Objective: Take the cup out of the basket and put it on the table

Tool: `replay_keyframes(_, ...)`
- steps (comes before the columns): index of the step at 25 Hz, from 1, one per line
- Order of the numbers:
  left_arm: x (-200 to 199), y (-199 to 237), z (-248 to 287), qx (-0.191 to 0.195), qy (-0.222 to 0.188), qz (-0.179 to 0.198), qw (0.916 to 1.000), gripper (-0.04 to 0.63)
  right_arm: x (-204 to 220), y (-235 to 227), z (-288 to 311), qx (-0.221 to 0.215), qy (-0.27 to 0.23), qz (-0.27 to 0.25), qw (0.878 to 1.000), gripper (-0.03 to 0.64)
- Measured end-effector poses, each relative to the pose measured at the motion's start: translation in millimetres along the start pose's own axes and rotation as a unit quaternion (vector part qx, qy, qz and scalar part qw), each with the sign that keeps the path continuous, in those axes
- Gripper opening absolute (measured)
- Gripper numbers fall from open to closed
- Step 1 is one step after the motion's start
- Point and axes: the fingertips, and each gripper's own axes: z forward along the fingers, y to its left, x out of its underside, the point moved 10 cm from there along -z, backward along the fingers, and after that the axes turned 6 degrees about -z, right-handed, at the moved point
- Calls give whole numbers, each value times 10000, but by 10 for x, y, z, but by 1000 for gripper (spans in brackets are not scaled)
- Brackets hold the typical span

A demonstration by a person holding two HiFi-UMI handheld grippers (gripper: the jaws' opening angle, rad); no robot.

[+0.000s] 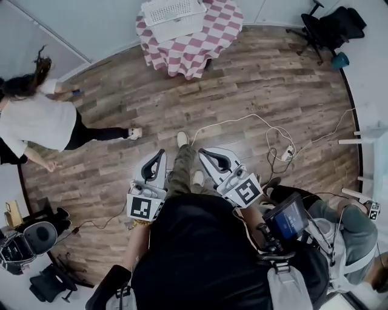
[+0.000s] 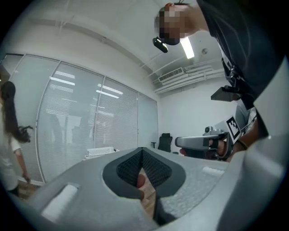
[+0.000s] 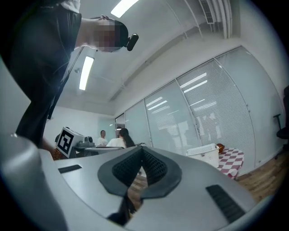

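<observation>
A white basket point(image 1: 173, 12) stands on a round table with a red-checked cloth point(image 1: 188, 45) at the far end of the room. No cup shows in any view; the inside of the basket is hidden. My left gripper point(image 1: 155, 162) and right gripper point(image 1: 212, 158) are held side by side in front of my body, over the wood floor and far from the table. Both are shut with nothing between their jaws. The left gripper view shows its tips point(image 2: 142, 151) meeting and the basket point(image 2: 100, 152) in the distance. The right gripper view shows its shut tips point(image 3: 142, 149), the basket point(image 3: 204, 151) and the table point(image 3: 231, 160).
A person in a white shirt point(image 1: 36, 121) stands at the left. Cables and a power strip point(image 1: 287, 152) lie on the floor to the right. An office chair point(image 1: 327, 27) is at the far right, and a seated person point(image 1: 345, 224) is close at the lower right.
</observation>
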Motion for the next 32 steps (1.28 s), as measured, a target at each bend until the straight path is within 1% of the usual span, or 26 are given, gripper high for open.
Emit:
replay_keyframes(4, 102, 494, 453, -46, -23, -116, 9999, -2, 57, -500, 460, 55, 118, -171, 9998, 9)
replay_keyframes(6, 117, 727, 714, -28, 78, -141, 9999, -2, 32, -767, 714, 49, 147, -233, 9996, 9)
replay_keyframes(8, 85, 951, 998, 3, 122, -100, 9999, -2, -22, -1047, 977, 17, 169, -246, 9996, 9)
replay_keyframes(11, -4, 1326, 1425, 26, 58, -94, 9999, -2, -97, -1477, 1407, -11, 246, -246, 9994, 9)
replay_keyframes(15, -89, 1872, 1975, 155, 157, 9, 9998, -2, -136, -1993, 1957, 107, 369, -436, 9983, 9)
replay_keyframes(17, -142, 2100, 2247, 162, 92, 77, 9998, -2, -132, -2231, 2194, 113, 403, -517, 9978, 9)
replay_keyframes(19, -181, 2199, 2453, 145, 25, 78, 9999, -2, -120, -2421, 2301, 79, 411, -465, 9980, 9)
replay_keyframes(22, -192, 2229, 2756, 160, 120, 137, 9997, -2, -78, -2730, 2336, 87, 367, -353, 9987, 9)
replay_keyframes(25, -171, 2221, 3093, 53, 201, 149, 9997, -2, 22, -3103, 2385, 31, 373, -202, 9991, 9)
replay_keyframes(27, -137, 2226, 3349, -94, 264, 143, 9995, -2, 112, -3401, 2463, -88, 373, -130, 9992, 9)
replay_keyframes(30, -132, 2242, 3829, -433, 339, 46, 9985, -2, 160, -3943, 2615, -380, 313, -31, 9988, 9)
replay_keyframes(32, -221, 2228, 4209, -644, 233, 23, 9976, -2, 123, -4353, 2691, -614, 318, 27, 9976, 9)
